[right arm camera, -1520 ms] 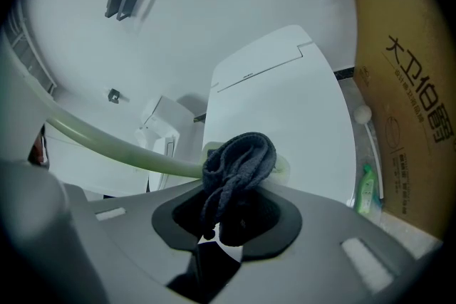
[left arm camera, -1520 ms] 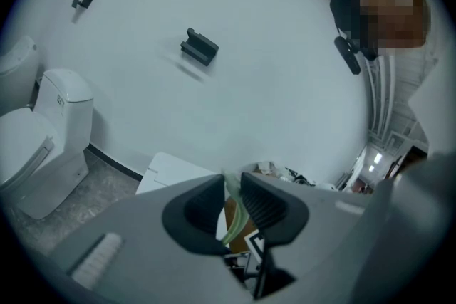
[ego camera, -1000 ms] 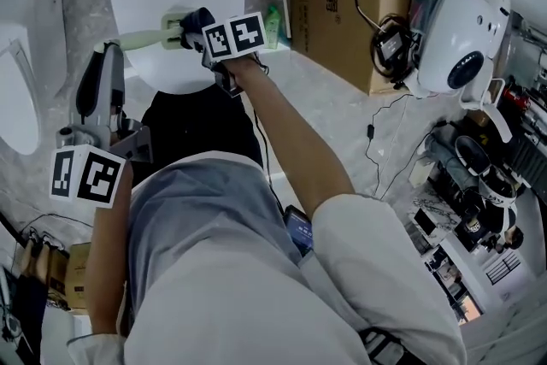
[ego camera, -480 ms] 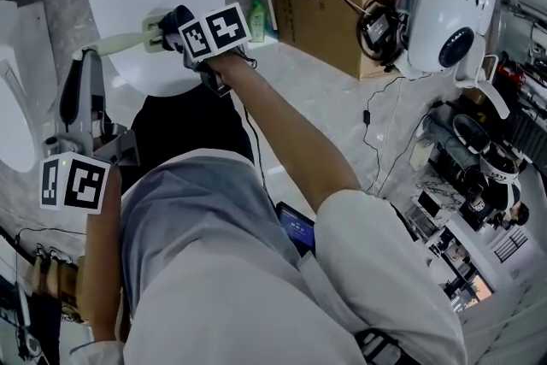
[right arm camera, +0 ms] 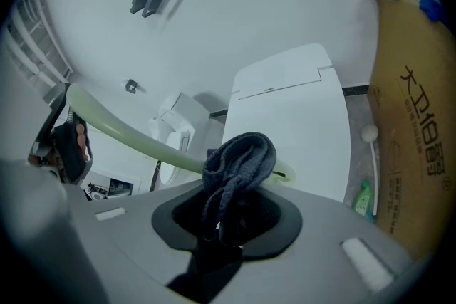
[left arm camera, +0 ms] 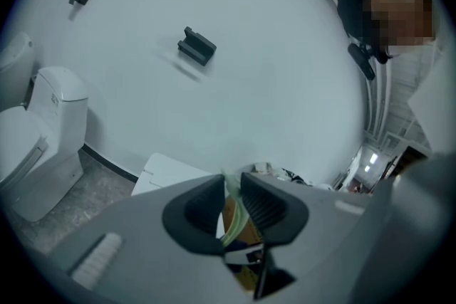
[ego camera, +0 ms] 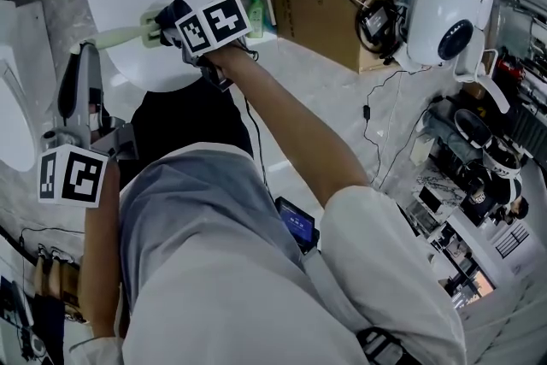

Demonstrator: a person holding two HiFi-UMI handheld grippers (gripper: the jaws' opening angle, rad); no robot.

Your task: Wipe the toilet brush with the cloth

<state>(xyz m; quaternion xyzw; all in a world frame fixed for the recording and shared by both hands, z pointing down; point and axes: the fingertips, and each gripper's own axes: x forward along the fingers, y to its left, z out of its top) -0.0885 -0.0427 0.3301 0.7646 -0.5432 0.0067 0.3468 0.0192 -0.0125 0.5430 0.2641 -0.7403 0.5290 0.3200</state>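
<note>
Left tool [left arm camera: 229, 204] is clenched on the pale green toilet brush [right arm camera: 121, 130]. Right tool [right arm camera: 229, 217] grips the dark cloth [right arm camera: 239, 161], pressed against the handle above the toilet lid [right arm camera: 299, 117]. Risks: the thin handle may twist in the left grip, and the bunched cloth may ride off it.

We hold our left gripper [ego camera: 80, 54] close to our body, pointing up and away from us. Our left arm [ego camera: 101, 261] hangs bent by our side. The left jaws squeeze the thin green handle of the toilet brush [ego camera: 120, 37]. Our right arm [ego camera: 291, 124] reaches far out in front, almost straight. Our right gripper [ego camera: 169, 21] points to the left, and its jaws pinch the dark cloth [right arm camera: 239, 160].
</note>
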